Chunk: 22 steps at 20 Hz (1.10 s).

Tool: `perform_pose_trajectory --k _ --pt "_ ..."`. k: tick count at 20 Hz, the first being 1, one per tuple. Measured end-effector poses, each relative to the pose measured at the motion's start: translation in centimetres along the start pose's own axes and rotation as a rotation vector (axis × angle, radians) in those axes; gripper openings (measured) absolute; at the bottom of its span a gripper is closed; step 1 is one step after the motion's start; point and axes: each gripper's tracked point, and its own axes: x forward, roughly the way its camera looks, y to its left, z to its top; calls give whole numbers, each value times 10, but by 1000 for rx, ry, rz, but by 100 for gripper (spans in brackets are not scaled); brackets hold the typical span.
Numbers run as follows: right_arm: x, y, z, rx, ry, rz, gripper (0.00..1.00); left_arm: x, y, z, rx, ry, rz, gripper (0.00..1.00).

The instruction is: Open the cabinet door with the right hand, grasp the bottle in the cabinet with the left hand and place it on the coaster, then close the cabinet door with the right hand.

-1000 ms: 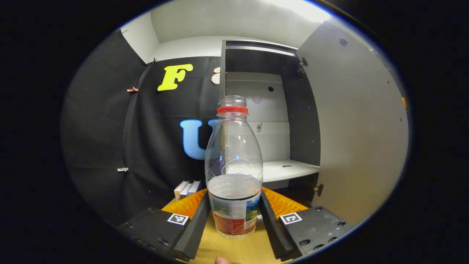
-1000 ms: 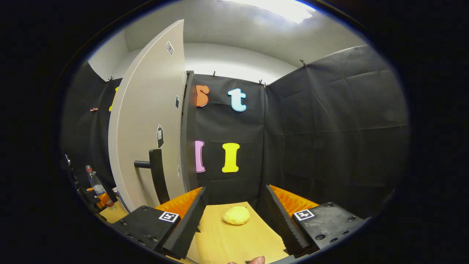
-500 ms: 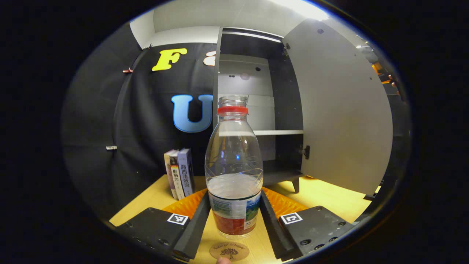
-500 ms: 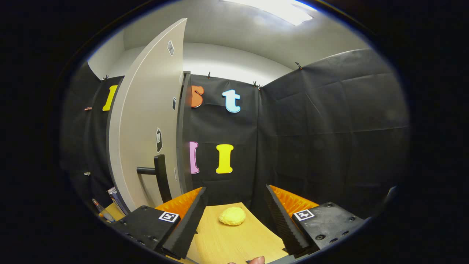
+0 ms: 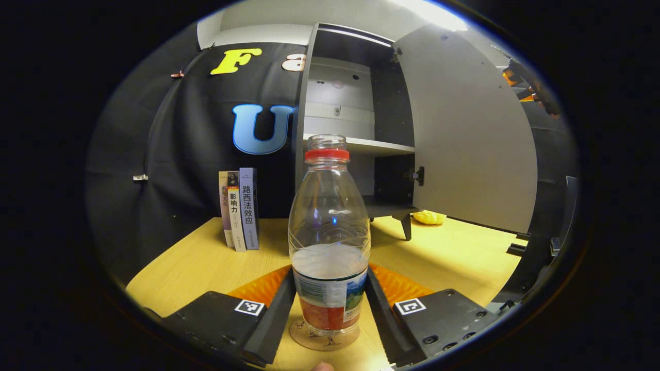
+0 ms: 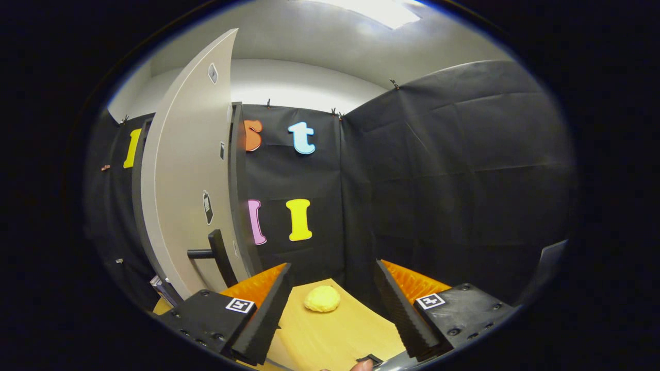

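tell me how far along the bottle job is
Done: the cabinet door stands open and the bottle is out of the cabinet. In hand: the left gripper is clamped on the bottle, whose base looks to be on the coaster. Left: release it, then the open right gripper must shut the door by its handle.

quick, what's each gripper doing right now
Left gripper: shut on the bottle, which stands on the coaster.
Right gripper: open, holding nothing, near the cabinet door.
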Motion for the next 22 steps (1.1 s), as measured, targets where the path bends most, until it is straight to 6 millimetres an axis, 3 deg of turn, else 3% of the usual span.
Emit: perform_pose_trajectory --k 7,16,22 --pt "-6 -7 1 14 5 -76 98 10 2 -17 56 5 -77 78" --pt "-7 -6 -5 4 23 -78 98 7 4 -32 20 35 -67 79" --pt "-7 -8 -8 14 34 -69 98 5 8 -31 6 58 -29 88"
